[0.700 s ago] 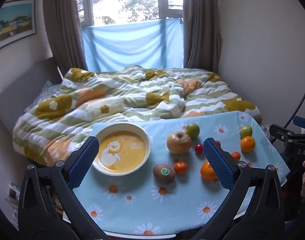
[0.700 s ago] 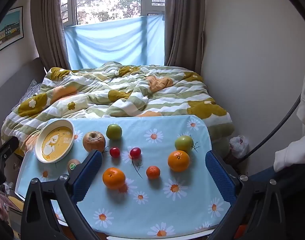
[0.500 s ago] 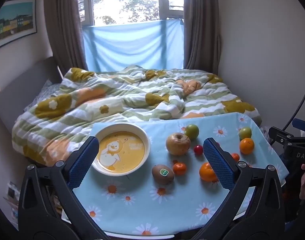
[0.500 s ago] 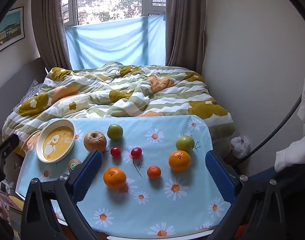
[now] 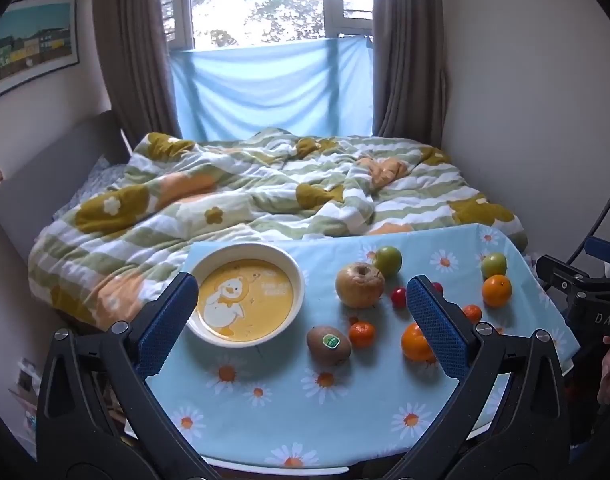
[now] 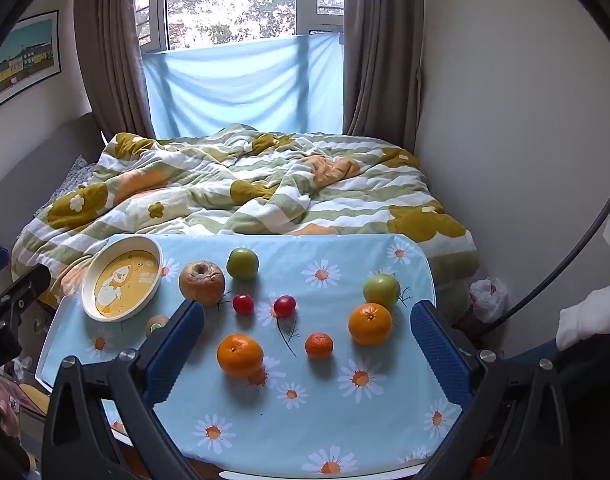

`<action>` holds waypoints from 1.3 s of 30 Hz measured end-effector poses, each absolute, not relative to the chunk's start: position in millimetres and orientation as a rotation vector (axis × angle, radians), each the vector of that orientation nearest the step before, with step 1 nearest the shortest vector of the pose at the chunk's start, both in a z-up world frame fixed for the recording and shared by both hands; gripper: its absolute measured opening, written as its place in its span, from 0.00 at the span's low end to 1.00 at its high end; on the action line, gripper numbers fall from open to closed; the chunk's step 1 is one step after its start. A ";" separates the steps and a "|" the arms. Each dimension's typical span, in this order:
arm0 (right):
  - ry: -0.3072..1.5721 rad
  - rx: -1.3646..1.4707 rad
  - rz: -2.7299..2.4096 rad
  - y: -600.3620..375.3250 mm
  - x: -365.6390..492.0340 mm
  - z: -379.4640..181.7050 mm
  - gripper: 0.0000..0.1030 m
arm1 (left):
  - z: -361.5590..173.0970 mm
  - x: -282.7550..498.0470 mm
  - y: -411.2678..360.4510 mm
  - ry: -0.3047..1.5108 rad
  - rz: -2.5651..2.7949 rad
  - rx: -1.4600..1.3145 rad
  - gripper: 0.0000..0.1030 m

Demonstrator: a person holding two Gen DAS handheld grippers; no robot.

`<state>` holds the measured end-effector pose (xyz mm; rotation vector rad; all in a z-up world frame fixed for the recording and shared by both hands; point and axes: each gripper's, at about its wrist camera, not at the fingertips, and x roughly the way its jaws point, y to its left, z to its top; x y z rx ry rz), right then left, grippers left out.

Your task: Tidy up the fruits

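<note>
Blue daisy-print cloth [image 6: 289, 420] covers the desk, fruit scattered loose on top, none of it in the bowl. Left tool [image 5: 301, 308]: jaws spread wide, nothing between the pads, hovering over the near left part of the desk. Right tool [image 6: 307, 338]: also wide open and empty, held above the near edge. Bowl [image 5: 297, 276], white rim with yellow duck print inside, sits far left on the desk, just beyond the left tool's left finger [image 5: 167, 320]. Brown wrinkled apple [image 6: 202, 282] sits right of the bowl, with a green apple [image 6: 242, 263] touching or just behind it on the right. Two red cherry tomatoes [image 6: 243, 304] lie side by side near the middle, slightly apart. Kiwi [image 5: 329, 345] with a green sticker sits in front of the brown apple; in the right wrist view it is mostly hidden behind the right tool's left finger. Small mandarin [image 5: 361, 334] is just right of the kiwi, close but contact unclear. Large orange [image 6: 240, 355] is near centre front, another small mandarin [image 6: 318, 345] to its right. Second large orange [image 6: 369, 323] is at the right side, with a second green apple [image 6: 381, 290] touching it from behind. Bed with a striped floral duvet [image 6: 245, 196] lies beyond the desk, window behind it.
</note>
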<state>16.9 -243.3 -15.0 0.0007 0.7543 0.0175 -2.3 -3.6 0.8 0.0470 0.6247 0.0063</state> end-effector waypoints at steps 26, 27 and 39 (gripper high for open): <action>0.756 -0.006 0.016 -239.9 15.0 -14.0 1.00 | 1.7 -2.9 -0.9 0.632 0.002 0.037 1.00; 0.756 -0.006 0.016 -240.0 14.9 -13.9 1.00 | 1.9 -2.5 -0.8 0.633 0.002 0.036 1.00; 0.755 0.000 0.019 -238.3 12.6 -13.4 1.00 | 3.1 -0.7 -1.9 0.632 0.009 0.044 1.00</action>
